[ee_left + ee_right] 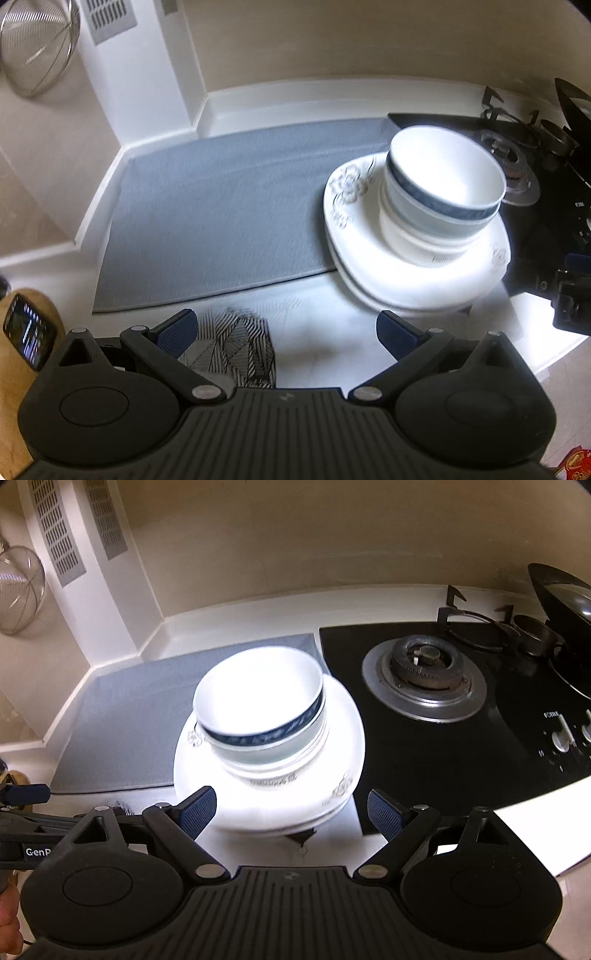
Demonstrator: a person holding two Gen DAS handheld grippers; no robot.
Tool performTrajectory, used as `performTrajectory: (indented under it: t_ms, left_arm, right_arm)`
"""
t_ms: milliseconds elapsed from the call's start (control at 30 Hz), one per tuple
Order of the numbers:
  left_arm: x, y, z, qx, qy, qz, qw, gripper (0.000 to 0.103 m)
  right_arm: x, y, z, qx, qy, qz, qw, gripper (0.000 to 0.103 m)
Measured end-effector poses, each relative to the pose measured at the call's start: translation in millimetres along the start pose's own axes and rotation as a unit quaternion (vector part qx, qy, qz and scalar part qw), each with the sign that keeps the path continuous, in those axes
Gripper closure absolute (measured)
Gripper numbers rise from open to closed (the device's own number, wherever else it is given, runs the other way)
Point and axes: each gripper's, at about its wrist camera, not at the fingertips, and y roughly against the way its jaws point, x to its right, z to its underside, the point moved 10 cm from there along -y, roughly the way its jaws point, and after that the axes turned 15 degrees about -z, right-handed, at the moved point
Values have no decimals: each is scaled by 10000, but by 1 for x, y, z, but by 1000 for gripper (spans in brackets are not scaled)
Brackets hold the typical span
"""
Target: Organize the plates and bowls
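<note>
A stack of white bowls [443, 192], the top one with a dark blue band, sits on stacked white floral plates [369, 266] at the right end of a grey mat [221, 221]. The bowls [258, 709] and plates [343, 738] also show in the right wrist view. My left gripper [286, 332] is open and empty, low over the counter, left of and in front of the plates. My right gripper [291, 812] is open and empty, just in front of the plates' near rim.
A black gas hob [424, 672] with a wok [565, 602] lies right of the plates. A patterned sheet [236, 347] lies on the white counter. A metal strainer [37, 48] hangs at the left wall. A wooden block with a phone [29, 343] stands at left.
</note>
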Motion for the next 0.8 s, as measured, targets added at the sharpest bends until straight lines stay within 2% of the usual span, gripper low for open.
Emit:
performTrajectory:
  t_ms: [233, 433, 633, 800]
  left_arm:
    - [-16, -7, 10, 109, 157, -166, 9997, 0]
    - [-25, -9, 19, 65, 329, 2, 9994, 0]
    - [-29, -15, 31, -97, 349, 158, 9992, 0]
    - [-32, -13, 35, -47, 243, 193, 9995, 0]
  right_arm:
    - [-18, -6, 5, -114, 160, 81, 9998, 13]
    - [-27, -9, 8, -226, 269, 229, 9991, 13]
    - [-39, -9, 11, -266, 387, 291, 9985, 13]
    - [-45, -8, 17, -330, 358, 365, 9981, 13]
